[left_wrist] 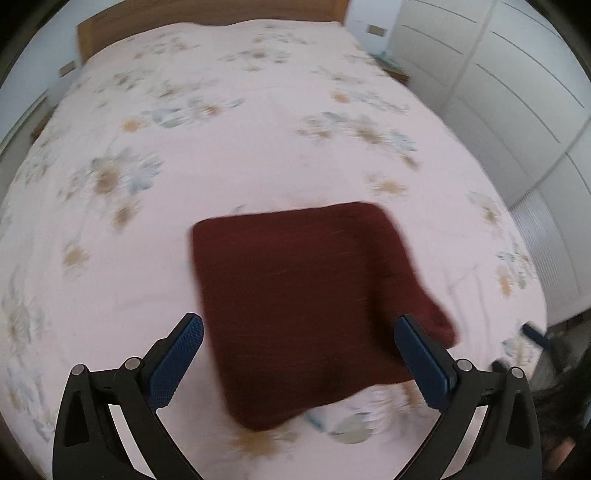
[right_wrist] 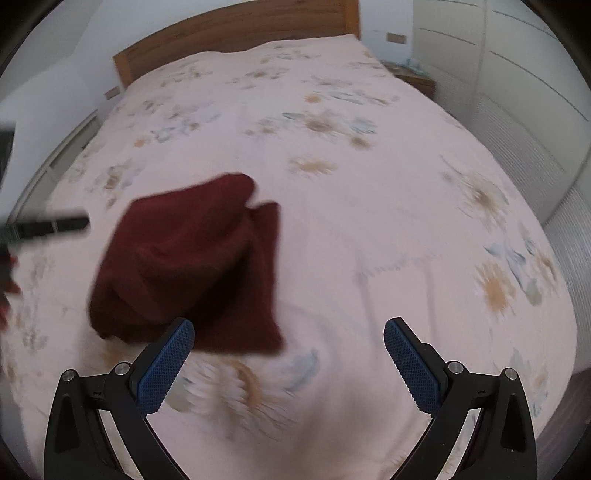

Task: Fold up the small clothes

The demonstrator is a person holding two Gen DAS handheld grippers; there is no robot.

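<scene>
The left gripper [left_wrist: 298, 334] had its jaws spread wide with nothing between the blue pads [left_wrist: 177, 363]. Just ahead of them, and partly framed by them, a folded dark red garment [left_wrist: 310, 302] lay flat on the floral bedspread [left_wrist: 184, 147], a rough square with its near corner reaching back between the jaws. The right gripper [right_wrist: 289, 336] was likewise wide open and empty; in its view the garment [right_wrist: 188, 258] sat ahead and to the left of the jaws, its near edge just past the left pad [right_wrist: 164, 369]. Farther off stood the wooden headboard [right_wrist: 236, 29], and white wardrobe doors [left_wrist: 498, 74] off to the right.
</scene>
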